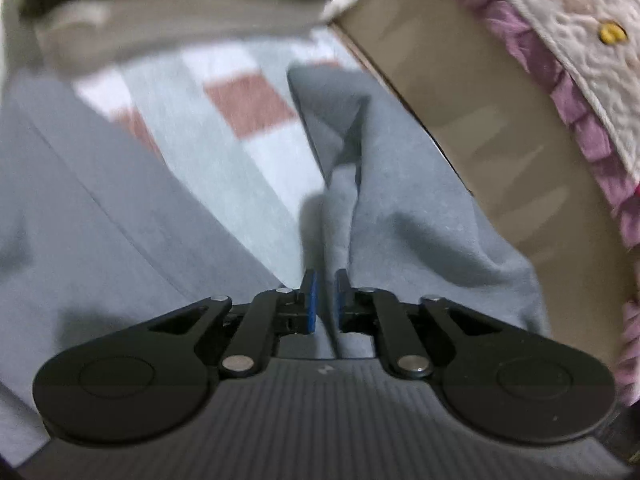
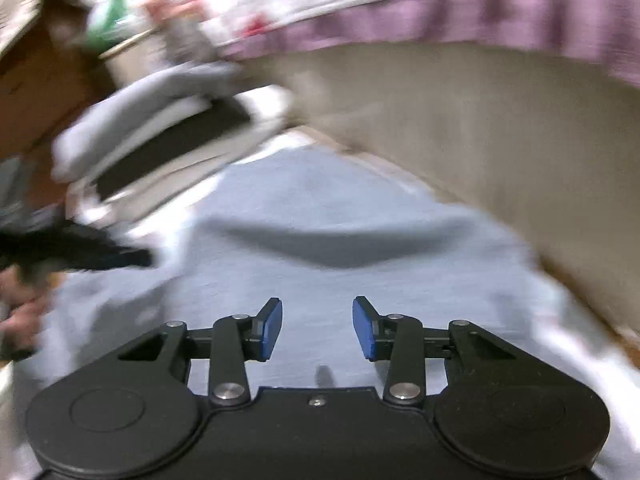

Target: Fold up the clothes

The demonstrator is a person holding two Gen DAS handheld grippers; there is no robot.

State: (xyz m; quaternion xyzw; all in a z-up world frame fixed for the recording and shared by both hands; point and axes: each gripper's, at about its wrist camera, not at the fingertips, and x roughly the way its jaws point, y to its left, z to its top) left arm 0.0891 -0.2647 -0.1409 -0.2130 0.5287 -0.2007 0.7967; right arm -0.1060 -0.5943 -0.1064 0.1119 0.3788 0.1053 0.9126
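Observation:
A grey garment [image 1: 400, 216] lies spread over a checked mat. In the left wrist view my left gripper [image 1: 325, 300] is shut on a pinched ridge of this grey cloth, which rises in a fold between the blue pads. In the right wrist view the same grey garment [image 2: 340, 216] lies flat below my right gripper [image 2: 317, 328], which is open and empty, with the pads apart above the cloth. The right view is motion-blurred.
A mat with white and pink squares [image 1: 248, 104] lies under the garment. A stack of folded clothes [image 2: 160, 132] sits at the far left. A beige bed base [image 1: 500, 140] with a purple-frilled quilt [image 1: 580, 60] runs along the right side. Another folded pile [image 1: 180, 8] lies ahead.

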